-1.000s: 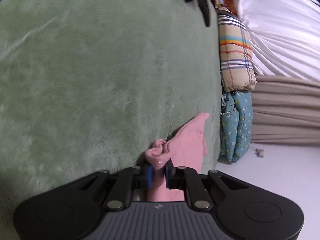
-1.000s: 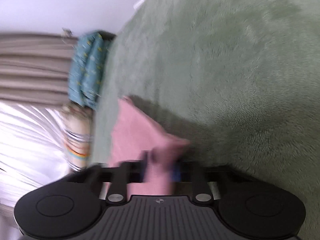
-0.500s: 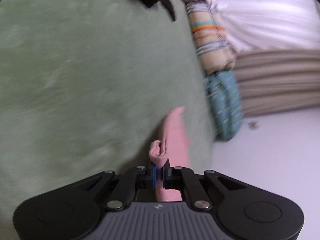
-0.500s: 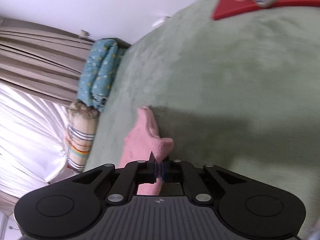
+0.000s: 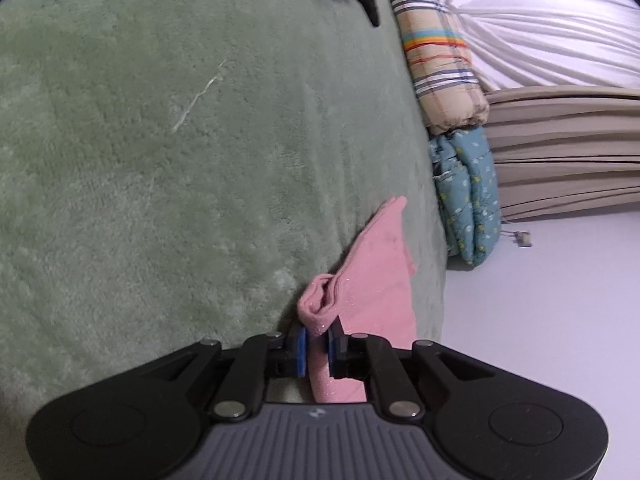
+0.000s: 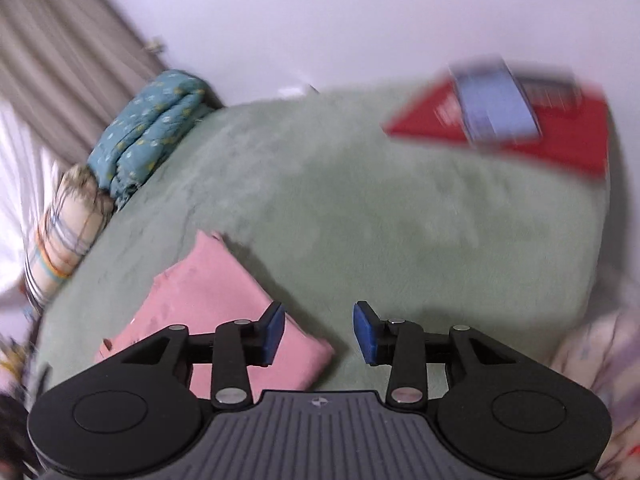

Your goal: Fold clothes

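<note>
My left gripper is clamped on a bunched corner of the pink cloth. My right gripper is opening, nothing between its pads. The cloth lies folded (a flat rectangle) near the green blanket's edge, beside rolled bedding.

Left gripper low in frame, pads pinched on pink cloth, right gripper low centre, jaws opening, nothing between

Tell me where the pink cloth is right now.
The pink cloth lies on the green blanket near its left edge in the right wrist view, one bunched corner pinched in the left tool.
</note>
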{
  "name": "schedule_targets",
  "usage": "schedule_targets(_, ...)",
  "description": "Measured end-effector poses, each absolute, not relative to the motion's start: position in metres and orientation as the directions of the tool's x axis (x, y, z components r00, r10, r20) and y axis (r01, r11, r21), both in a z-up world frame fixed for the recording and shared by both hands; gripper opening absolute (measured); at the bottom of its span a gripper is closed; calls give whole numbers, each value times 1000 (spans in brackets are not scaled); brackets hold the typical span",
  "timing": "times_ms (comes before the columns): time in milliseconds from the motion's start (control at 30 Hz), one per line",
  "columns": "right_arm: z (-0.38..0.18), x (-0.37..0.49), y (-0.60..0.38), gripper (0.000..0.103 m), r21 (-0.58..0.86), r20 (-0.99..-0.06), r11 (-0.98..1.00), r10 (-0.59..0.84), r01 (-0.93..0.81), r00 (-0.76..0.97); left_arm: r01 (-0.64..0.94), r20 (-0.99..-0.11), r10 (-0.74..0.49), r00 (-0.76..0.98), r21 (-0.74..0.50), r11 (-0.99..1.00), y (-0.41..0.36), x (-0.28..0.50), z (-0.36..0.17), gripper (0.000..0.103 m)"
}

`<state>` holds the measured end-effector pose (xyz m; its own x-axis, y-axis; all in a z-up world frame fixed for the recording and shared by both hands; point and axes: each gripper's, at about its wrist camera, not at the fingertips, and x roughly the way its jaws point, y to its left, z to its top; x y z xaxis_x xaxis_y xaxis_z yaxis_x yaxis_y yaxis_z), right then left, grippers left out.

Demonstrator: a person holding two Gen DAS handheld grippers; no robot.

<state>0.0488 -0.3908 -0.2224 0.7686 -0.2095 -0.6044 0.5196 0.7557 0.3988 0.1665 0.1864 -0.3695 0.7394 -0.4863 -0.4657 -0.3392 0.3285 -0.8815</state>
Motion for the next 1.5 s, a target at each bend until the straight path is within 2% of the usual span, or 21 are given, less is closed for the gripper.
schedule_targets(67,-211,68,-371,46,432,-574,811,-91,395,814,-237,-407,-522,750,-901,363,183,172,-359,6)
schedule_targets(100,-204,89,-349,51,469,-569,844,66,258,820,-202,-390,-535,750,-904,376,182,174,-354,6)
schedule_targets(167,-203,115,-321,53,523,-588,841,243,134,772,-121,-356,-560,748,-903,413,179,180,-341,6)
schedule_targets(200,-205,142,-290,53,599,-595,800,409,43,692,-100,-349,-565,748,-900,424,178,180,-338,6)
schedule_targets(300,-215,200,-219,53,649,-636,759,577,-50,512,-45,-345,-576,742,-881,470,174,182,-329,6)
schedule_targets(433,-228,267,-122,53,447,-800,870,493,-208,341,-3,-352,-574,740,-855,519,170,176,-323,6)
schedule_targets(600,-252,299,-61,52,318,-903,894,387,-315,186,27,-372,-580,725,-825,564,159,176,-320,6)
schedule_targets(667,-264,298,-42,45,257,-935,902,322,-347,145,38,-382,-582,718,-813,581,156,176,-319,6)
schedule_targets(700,-270,297,-34,34,213,-951,905,279,-368,136,46,-390,-582,713,-803,594,154,175,-319,6)
schedule_targets(733,-272,295,-30,27,183,-958,904,252,-387,135,55,-403,-580,708,-787,614,151,178,-317,6)
schedule_targets(867,-276,285,-23,27,146,-969,894,215,-424,119,116,-445,-576,686,-715,690,136,183,-305,6)
schedule_targets(1000,-277,282,-22,29,130,-977,896,189,-425,100,135,-445,-587,677,-708,693,127,183,-302,6)
schedule_targets(1067,-277,278,-19,14,99,-979,885,170,-456,117,135,-446,-585,677,-707,695,126,183,-303,6)
schedule_targets(1100,-276,274,-17,12,64,-978,874,150,-482,143,136,-446,-588,675,-708,693,126,183,-303,6)
schedule_targets(1267,-264,265,-30,10,80,-964,882,187,-465,189,149,-461,-580,671,-682,716,128,172,-297,6)
schedule_targets(1367,-258,274,-44,10,137,-947,903,240,-408,213,142,-482,-564,671,-662,736,130,169,-291,7)
schedule_targets(1400,-252,276,-57,10,177,-933,913,275,-369,232,140,-474,-559,680,-665,734,133,166,-289,9)
schedule_targets(1467,-242,279,-77,9,224,-908,918,319,-328,271,139,-430,-569,701,-700,700,145,160,-285,25)
schedule_targets(1500,-230,279,-99,9,263,-881,919,352,-293,316,137,-415,-571,708,-713,687,150,160,-285,28)
